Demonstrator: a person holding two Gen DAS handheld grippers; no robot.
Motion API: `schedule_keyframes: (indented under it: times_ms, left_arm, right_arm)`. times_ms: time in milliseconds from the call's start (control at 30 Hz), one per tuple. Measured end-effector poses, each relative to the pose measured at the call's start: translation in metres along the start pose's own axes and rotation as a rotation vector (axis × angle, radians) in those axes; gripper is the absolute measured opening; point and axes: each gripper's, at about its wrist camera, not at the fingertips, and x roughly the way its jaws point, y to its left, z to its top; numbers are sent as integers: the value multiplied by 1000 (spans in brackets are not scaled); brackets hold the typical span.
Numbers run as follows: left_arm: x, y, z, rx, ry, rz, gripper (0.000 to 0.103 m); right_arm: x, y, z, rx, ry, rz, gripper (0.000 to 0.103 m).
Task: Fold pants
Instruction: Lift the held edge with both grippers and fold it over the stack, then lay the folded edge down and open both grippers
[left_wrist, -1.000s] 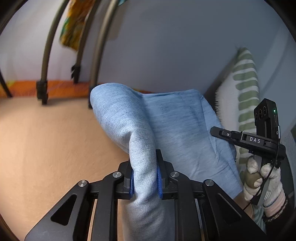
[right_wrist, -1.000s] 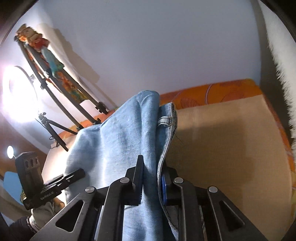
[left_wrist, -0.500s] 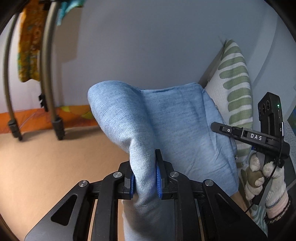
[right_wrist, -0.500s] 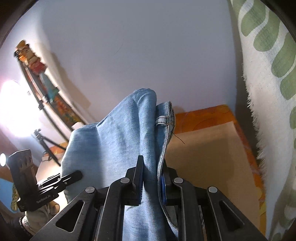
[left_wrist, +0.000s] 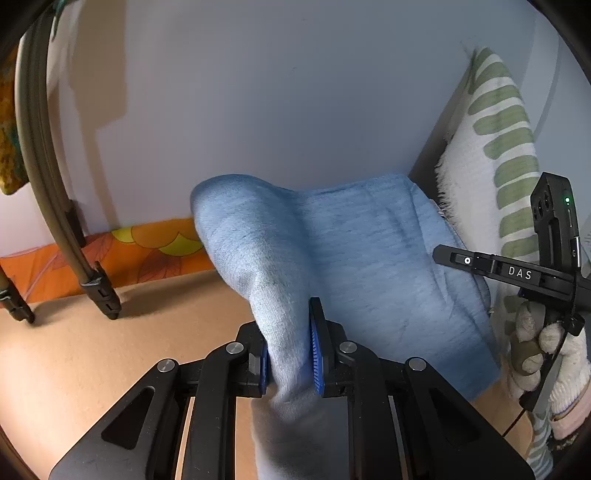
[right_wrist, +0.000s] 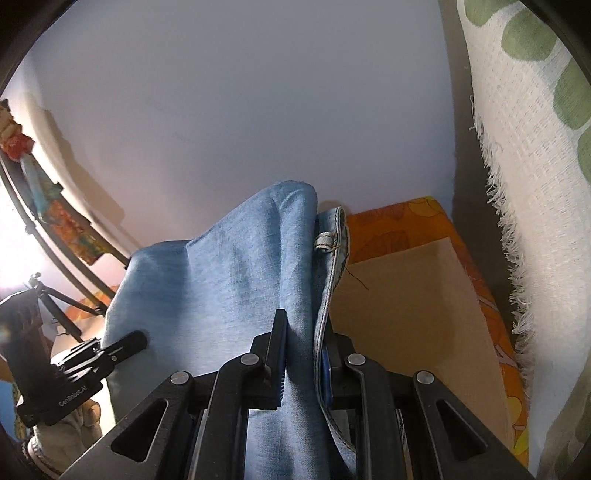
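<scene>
Light blue denim pants (left_wrist: 354, 266) hang lifted between both grippers above a tan surface (left_wrist: 92, 369). My left gripper (left_wrist: 288, 350) is shut on a bunched fold of the cloth, blue pads pressed on either side. In the right wrist view the pants (right_wrist: 229, 280) drape up and leftward; my right gripper (right_wrist: 303, 354) is shut on the waistband edge, where a belt loop (right_wrist: 325, 242) and stitched hem show. The right gripper's body (left_wrist: 517, 273) and a gloved hand (left_wrist: 535, 343) appear at the right of the left wrist view. The left gripper's body (right_wrist: 55, 384) shows at the lower left of the right wrist view.
A white wall stands close behind. A green-striped white cushion (left_wrist: 495, 155) leans at the right, seen also as fringed cloth (right_wrist: 535, 184). An orange patterned sheet edge (left_wrist: 129, 254) borders the tan surface. Dark curved stand legs (left_wrist: 92, 284) are at the left. A tripod (right_wrist: 55, 299) stands by a bright light.
Both grippers have carried the held pants sideways toward the cushion, which has grown larger in both views. The stand legs have slid toward the left edge. Both grips are unchanged.
</scene>
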Motion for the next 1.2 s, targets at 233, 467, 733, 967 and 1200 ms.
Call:
schedule_keyframes:
  times_ms: [233,467,733,967,1200]
  left_arm:
    - [6,7,1,-17,19,88,23]
    - [-11,3,-1,22,19,82,24]
    - [-55,11,-8,6,-27,64,24]
    - [-104,10,-16,17,-90,84,33]
    - [-158,2,-31,29,-145,83,47]
  right_arm:
    - [18,2,0,-47,42,-92,20]
    - [4,8,0,-103,8,-183,41]
    - [-28,23,-7,-111,-32,-175,52]
    - [-69,52,-28,-143,-84,-172,56]
    - [-115,77,-49,-132,-132,-134,62]
